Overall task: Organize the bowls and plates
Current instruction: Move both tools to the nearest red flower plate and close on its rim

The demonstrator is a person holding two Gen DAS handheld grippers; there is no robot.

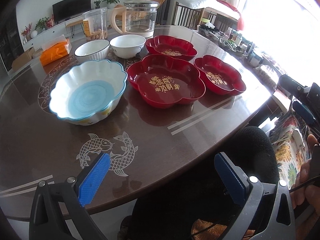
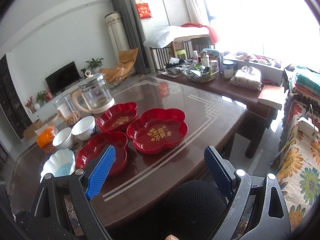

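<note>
Left tongs (image 1: 162, 172): spread wide, nothing between the blue pads, low over the near edge of the worktop (image 1: 60, 136), above the fish pattern.
Right tongs (image 2: 162, 172): spread wide and empty, over the near edge at 6 o'clock of the red plates.
Scalloped bowl (image 1: 88, 92): white with a blue rim and blue bottom, upright on the worktop at 9 o'clock of the middle red plate, just beside it.
Middle red plate (image 1: 166, 82): flower-shaped, gold characters inside, nearest of the three to the left tongs.
Right red plate (image 1: 220, 76): same shape, at 3 o'clock of the middle one, close to it.
Far red plate (image 1: 170, 48): at 12 o'clock of the middle one.
Ribbed white bowl (image 1: 92, 50): dark rim, at 12 o'clock of the scalloped bowl.
Plain white bowl (image 1: 128, 45): just beside the ribbed one, at its 3 o'clock.
Glass kettle (image 1: 140, 18): lidded, at 12 o'clock of the white bowls.
Clear jar (image 1: 95, 23): at 9 o'clock of the kettle.
Orange tissue pack (image 1: 56, 52): at 9 o'clock of the ribbed bowl, apart from it.
</note>
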